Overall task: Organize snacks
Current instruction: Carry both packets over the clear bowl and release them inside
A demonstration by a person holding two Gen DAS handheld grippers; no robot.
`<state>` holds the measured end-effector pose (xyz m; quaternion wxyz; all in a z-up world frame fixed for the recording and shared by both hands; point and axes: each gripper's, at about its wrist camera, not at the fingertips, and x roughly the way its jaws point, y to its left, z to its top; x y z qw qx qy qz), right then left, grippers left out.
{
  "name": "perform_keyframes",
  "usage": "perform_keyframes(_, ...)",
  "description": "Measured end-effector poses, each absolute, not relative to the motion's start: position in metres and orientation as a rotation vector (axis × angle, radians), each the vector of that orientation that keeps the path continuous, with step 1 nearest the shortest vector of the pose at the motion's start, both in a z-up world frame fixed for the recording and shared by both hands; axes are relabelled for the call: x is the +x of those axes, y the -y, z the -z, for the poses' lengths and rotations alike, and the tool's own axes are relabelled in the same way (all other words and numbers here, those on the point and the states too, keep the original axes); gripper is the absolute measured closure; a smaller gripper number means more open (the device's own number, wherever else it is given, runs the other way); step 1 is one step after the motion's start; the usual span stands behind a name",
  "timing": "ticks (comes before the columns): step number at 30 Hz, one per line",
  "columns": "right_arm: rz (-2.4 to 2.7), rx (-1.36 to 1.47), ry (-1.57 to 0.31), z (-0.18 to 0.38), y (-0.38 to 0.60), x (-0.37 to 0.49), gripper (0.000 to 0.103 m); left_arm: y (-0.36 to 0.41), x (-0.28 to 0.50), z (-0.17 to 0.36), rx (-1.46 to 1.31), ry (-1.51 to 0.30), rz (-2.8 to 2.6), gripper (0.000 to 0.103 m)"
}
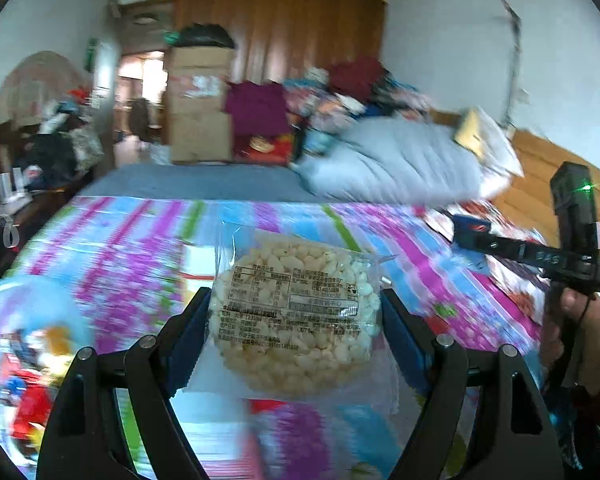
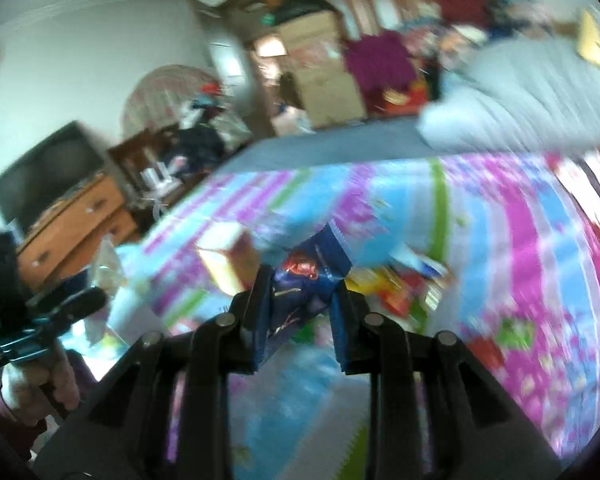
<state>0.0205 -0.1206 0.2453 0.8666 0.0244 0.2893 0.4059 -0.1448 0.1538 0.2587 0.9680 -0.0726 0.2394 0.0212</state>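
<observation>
My left gripper [image 1: 294,300] is shut on a round puffed rice cake [image 1: 296,320] sealed in a clear wrapper, held above the bed with its printed label facing the camera. In the right wrist view my right gripper [image 2: 302,284] is shut on a dark blue snack packet [image 2: 312,270] with a red and orange picture; the packet is crumpled between the pads. The other gripper appears at the edge of each view: the right one [image 1: 472,236] with the blue packet at the right of the left wrist view, the left one [image 2: 72,304] at the far left of the right wrist view.
A bedspread [image 1: 140,248] with pink, blue and green stripes lies under both grippers. A pile of mixed snack packets [image 2: 396,284] rests on it, and a clear bag of snacks [image 1: 28,360] sits at lower left. A grey duvet [image 1: 392,160], cardboard boxes [image 1: 198,108] and a dresser [image 2: 72,224] stand around.
</observation>
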Motion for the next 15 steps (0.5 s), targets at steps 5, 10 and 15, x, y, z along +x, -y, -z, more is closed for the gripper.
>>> perform_keyframes(5, -1.032, 0.002, -0.568, -0.284, 0.029, 0.004, 0.076, -0.233, -0.176, -0.287, -0.187, -0.448, -0.212, 0.020)
perform_keyframes(10, -1.181, -0.044, -0.585, -0.295, -0.056, -0.015, 0.076, -0.311, -0.200, -0.305, -0.227, -0.440, -0.354, 0.020)
perform_keyframes(15, -1.288, -0.104, -0.625, -0.298, -0.136, -0.036, 0.076, -0.384, -0.224, -0.308, -0.268, -0.445, -0.485, 0.020)
